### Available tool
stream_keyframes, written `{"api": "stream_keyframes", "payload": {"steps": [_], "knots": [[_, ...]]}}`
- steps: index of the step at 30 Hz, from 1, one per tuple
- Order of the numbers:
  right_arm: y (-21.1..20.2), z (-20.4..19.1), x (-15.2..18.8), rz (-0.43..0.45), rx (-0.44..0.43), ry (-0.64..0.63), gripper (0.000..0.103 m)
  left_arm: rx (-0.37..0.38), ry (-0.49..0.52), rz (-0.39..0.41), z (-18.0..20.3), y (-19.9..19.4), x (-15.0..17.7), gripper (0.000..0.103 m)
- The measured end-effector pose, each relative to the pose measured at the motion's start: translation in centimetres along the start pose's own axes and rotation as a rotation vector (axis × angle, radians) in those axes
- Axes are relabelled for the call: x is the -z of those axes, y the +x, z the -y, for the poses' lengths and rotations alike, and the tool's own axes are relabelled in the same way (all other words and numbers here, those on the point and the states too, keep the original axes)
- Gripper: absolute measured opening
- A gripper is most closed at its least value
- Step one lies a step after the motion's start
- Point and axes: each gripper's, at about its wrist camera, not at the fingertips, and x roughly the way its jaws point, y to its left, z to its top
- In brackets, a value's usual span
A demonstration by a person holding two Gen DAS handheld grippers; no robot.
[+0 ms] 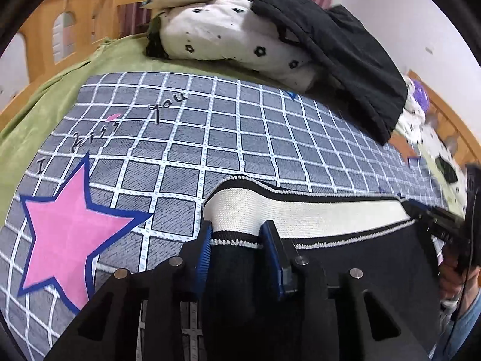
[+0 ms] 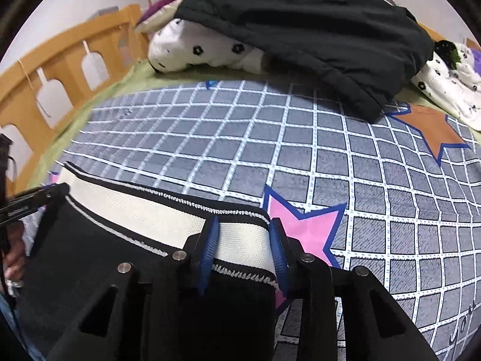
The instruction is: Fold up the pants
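The black pants [image 1: 360, 267] have a wide white waistband [image 1: 300, 213] edged with black-and-white trim. My left gripper [image 1: 237, 234] is shut on the waistband's left end, holding it above the grey checked blanket [image 1: 210, 138]. My right gripper [image 2: 243, 240] is shut on the waistband's right end [image 2: 240, 237]. The band stretches taut between the two grippers. The other gripper shows at the right edge of the left wrist view [image 1: 445, 225] and at the left edge of the right wrist view [image 2: 33, 198]. The pant legs hang below, hidden by the grippers.
A pink star [image 1: 72, 222] and an orange star [image 2: 430, 132] are printed on the blanket. White flowered bedding [image 1: 234, 36] and a black jacket [image 2: 315, 30] are piled at the back. A wooden bed rail [image 2: 60, 69] runs along the left. Green sheet [image 1: 45, 102] borders the blanket.
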Motion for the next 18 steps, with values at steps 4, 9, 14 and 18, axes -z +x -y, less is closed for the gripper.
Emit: {"api": "stream_keyframes", "payload": {"steps": [4, 9, 14, 18], "knots": [[-1.6, -0.3, -0.3, 0.025, 0.029, -0.007, 0.035, 0.002, -0.005, 0.034, -0.1, -2.2, 0.0, 0.032], [-3.2, -2.0, 1.6, 0.058, 0.074, -0.093, 0.035, -0.098, 0.098, 0.005, 1.8, -1.6, 2.3, 0.032], [-5.0, -2.2, 3.5, 0.039, 0.154, -0.113, 0.036, -0.107, 0.130, -0.026, 2.7, -3.9, 4.9, 0.034], [-6.8, -1.8, 5.7, -0.012, 0.162, -0.100, 0.036, -0.125, 0.202, -0.054, 3.5, -5.7, 7.8, 0.034]]}}
